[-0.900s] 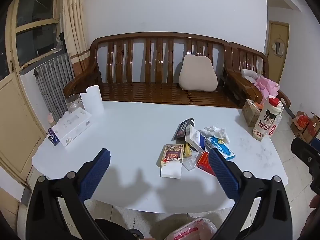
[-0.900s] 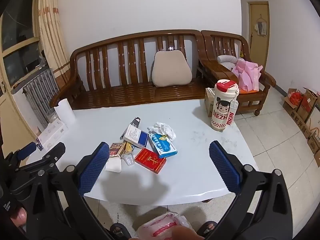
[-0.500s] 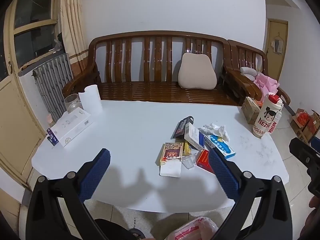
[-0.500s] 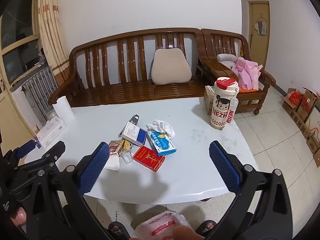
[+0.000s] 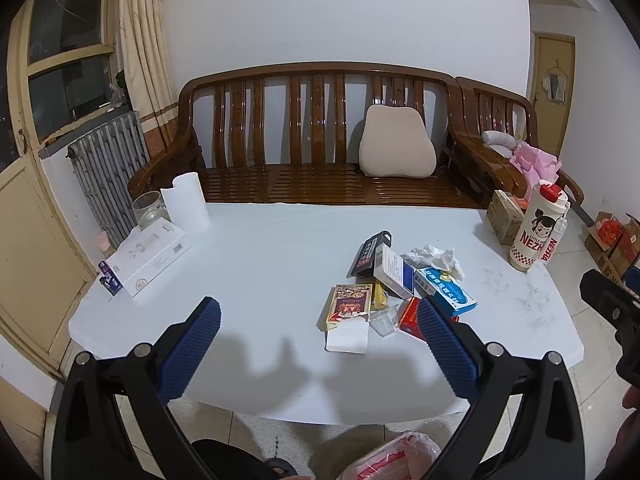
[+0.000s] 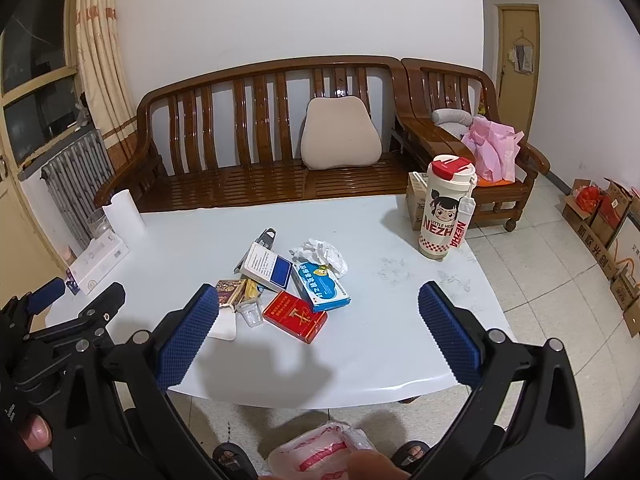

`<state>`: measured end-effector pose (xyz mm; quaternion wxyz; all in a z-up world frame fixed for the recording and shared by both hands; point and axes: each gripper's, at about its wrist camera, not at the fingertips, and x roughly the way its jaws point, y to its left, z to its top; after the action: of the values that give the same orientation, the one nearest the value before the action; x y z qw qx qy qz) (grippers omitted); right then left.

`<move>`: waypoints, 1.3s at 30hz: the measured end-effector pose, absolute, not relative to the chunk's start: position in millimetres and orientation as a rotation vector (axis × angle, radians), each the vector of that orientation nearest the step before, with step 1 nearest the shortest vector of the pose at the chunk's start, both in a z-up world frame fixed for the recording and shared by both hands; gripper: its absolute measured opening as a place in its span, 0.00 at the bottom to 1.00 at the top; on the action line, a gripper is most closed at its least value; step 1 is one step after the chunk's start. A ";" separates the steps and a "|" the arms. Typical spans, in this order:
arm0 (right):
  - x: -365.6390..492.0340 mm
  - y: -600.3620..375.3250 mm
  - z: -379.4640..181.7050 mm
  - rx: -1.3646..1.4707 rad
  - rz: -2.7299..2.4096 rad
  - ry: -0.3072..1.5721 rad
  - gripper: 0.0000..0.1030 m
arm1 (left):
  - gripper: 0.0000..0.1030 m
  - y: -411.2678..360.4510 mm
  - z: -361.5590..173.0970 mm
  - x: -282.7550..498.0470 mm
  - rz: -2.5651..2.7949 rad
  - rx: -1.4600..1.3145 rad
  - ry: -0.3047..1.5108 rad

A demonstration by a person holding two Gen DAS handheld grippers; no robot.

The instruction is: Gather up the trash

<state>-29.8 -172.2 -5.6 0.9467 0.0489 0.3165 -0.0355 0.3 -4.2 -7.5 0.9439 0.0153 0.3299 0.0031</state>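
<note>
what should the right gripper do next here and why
Probably ease the right gripper forward and down onto the red box. Its jaws are wide open and empty, the box lies nearest in the trash pile, flat on the white table, with nothing on top.

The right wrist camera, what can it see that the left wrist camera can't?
Only the right wrist view shows the red packet whole, plus the person's sandalled feet under the table edge.

Only the left wrist view shows the glass jar clearly and the whole white box beside the paper roll.

Both share the white table, the crumpled tissue, the blue and white box, the cartoon bottle, the wooden bench, the plastic bag on the floor, and each one's own open, empty claw: left claw, right claw.
</note>
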 end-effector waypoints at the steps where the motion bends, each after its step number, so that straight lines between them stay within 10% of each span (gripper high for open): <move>1: -29.9 -171.9 -5.8 0.098 -0.071 0.644 0.95 | 0.94 -3.9 -7.7 0.2 0.006 0.030 0.673; 39: -24.9 -166.8 -5.9 0.080 -0.065 0.654 0.95 | 0.94 -3.7 -13.3 1.5 0.006 0.039 0.687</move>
<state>-24.9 -166.8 -5.9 0.9457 0.0394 0.3212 -0.0318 1.5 -3.7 -13.3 0.9415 0.0190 0.3366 0.0029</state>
